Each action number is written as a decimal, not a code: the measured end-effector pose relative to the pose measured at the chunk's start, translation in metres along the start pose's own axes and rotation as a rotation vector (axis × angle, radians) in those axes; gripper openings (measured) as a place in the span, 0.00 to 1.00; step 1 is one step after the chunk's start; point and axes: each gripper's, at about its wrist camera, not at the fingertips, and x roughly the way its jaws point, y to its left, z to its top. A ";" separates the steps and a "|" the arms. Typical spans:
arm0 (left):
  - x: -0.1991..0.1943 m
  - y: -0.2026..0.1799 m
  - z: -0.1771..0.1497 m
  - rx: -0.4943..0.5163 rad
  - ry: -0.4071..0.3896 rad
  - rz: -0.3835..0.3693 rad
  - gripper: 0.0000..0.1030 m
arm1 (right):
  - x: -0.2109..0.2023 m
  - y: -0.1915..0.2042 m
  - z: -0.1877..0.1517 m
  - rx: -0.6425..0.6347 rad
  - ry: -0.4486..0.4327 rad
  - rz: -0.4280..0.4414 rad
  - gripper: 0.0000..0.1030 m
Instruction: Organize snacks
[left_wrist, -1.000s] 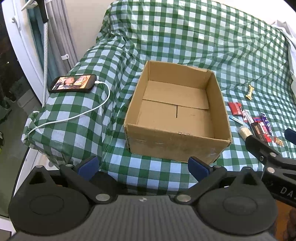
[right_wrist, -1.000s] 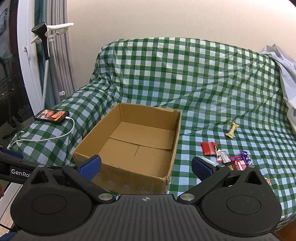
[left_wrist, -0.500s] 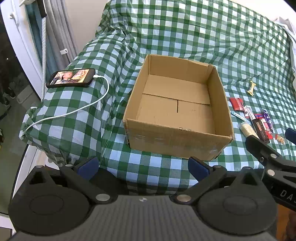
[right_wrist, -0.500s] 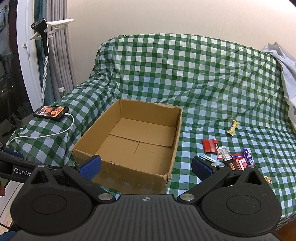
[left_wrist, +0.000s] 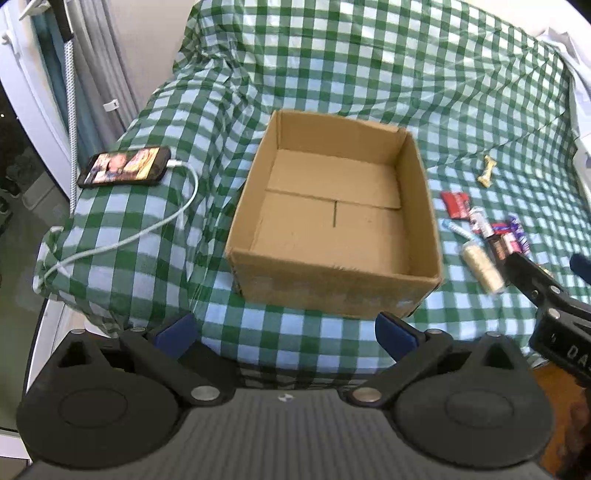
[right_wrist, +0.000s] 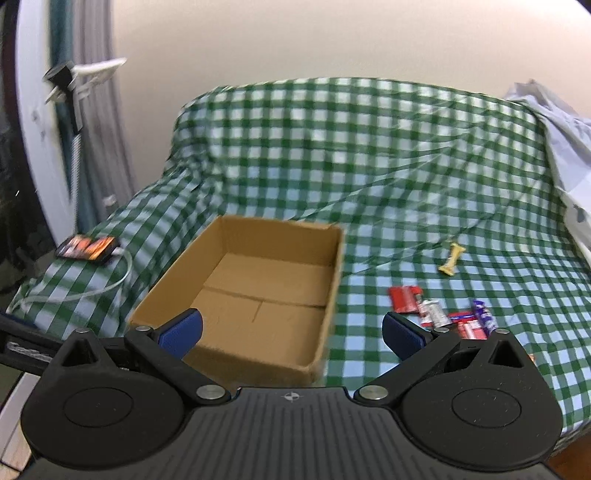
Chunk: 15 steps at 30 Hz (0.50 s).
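Observation:
An empty open cardboard box (left_wrist: 334, 221) sits on a green checked cloth; it also shows in the right wrist view (right_wrist: 258, 291). Several snacks lie right of it: a red packet (left_wrist: 456, 204), a pale roll (left_wrist: 482, 267), small bars (left_wrist: 498, 236) and a yellow candy (left_wrist: 487, 175). They show in the right wrist view as a red packet (right_wrist: 404, 299), bars (right_wrist: 461, 321) and the yellow candy (right_wrist: 452, 260). My left gripper (left_wrist: 286, 332) is open and empty in front of the box. My right gripper (right_wrist: 291, 332) is open and empty, near the box's front right corner.
A phone (left_wrist: 123, 168) on a white charging cable (left_wrist: 147, 230) lies left of the box. A white stand and curtain (right_wrist: 74, 96) are at the far left. A wall rises behind the covered sofa. A pale sheet (right_wrist: 554, 122) lies at the right.
Both grippers have moved forward and up; the box looks closer in the left view. The right view is blurred by motion. Nothing was picked up.

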 end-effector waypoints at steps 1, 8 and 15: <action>-0.006 -0.003 0.007 0.005 -0.005 -0.004 1.00 | -0.001 -0.007 0.002 0.013 -0.009 -0.020 1.00; -0.070 -0.042 0.058 0.110 -0.102 -0.084 1.00 | -0.013 -0.069 0.013 0.087 -0.094 -0.193 1.00; -0.143 -0.111 0.091 0.264 -0.195 -0.290 1.00 | -0.029 -0.144 0.022 0.178 -0.101 -0.338 1.00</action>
